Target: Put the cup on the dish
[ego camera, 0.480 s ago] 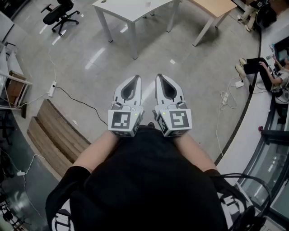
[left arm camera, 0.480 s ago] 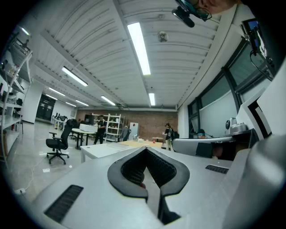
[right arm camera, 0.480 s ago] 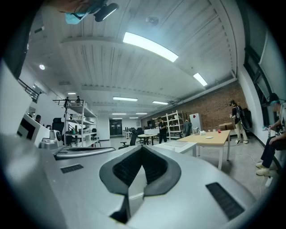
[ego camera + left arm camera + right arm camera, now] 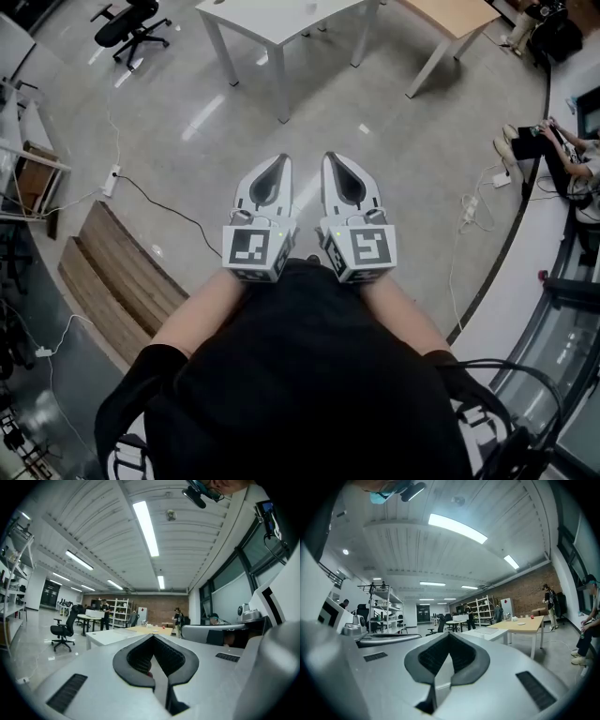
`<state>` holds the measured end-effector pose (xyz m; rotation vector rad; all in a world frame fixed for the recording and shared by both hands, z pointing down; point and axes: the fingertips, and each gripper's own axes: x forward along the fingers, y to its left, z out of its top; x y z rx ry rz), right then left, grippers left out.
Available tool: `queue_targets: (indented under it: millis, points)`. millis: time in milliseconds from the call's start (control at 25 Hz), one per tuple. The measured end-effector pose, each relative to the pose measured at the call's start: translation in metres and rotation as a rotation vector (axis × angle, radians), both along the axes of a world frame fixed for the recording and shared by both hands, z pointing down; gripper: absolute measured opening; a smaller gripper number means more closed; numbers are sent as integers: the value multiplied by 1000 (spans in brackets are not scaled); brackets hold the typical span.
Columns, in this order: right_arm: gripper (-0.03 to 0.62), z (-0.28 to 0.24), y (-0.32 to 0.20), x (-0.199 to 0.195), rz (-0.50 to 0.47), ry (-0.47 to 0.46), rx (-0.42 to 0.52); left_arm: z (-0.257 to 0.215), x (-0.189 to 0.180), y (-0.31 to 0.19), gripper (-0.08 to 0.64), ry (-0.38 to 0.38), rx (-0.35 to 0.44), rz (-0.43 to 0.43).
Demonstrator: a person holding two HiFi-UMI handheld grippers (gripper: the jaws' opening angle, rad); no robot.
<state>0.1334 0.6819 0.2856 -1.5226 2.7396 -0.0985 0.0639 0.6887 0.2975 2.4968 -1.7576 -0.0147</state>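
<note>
Both claws are the same build: smooth grey-white moulded shells tapering to a point, with black ribbed pads set in a teardrop cut-out and a marker cube at the back.

Left claw [image 4: 283, 161]: fully closed, pads meeting along the centre seam, nothing gripped, touching nothing. Its own view shows the tips together [image 4: 152, 637].
Right claw [image 4: 328, 157]: same, closed to the tip and empty [image 4: 449, 634].
They sit side by side, near each other but apart, held level in front of the black shirt [image 4: 319, 375], bare forearms behind the cubes.

Task items are well away from both claws. On the wooden counter [image 4: 531, 625], a flat pale disc looks like the dish [image 4: 521, 623], and a small red round thing [image 4: 532, 617] sits near it. A few small items stand beside them, too small to say which one is the cup.

The floor [image 4: 394, 141] is polished grey concrete, glossy with light streaks, and is open ahead of the claws up to the legs of the white counter [image 4: 281, 19]. The wooden counter [image 4: 459, 11] stands just right of the white one.

Edges:
- Left: slatted wooden planks [image 4: 112, 277] on the floor, plus a black cable running to a power strip [image 4: 111, 183].
- Far left: black office chair [image 4: 127, 23].
- Right: a dark curved floor strip [image 4: 511, 225], with a seated person [image 4: 553, 145] beyond it.
</note>
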Motion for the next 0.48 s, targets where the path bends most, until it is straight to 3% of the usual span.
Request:
queue_targets:
  millis: [480]
  points:
    - [12,4,-13,50,-16,-52,-12,3,53,-14,3,-30,-15,2]
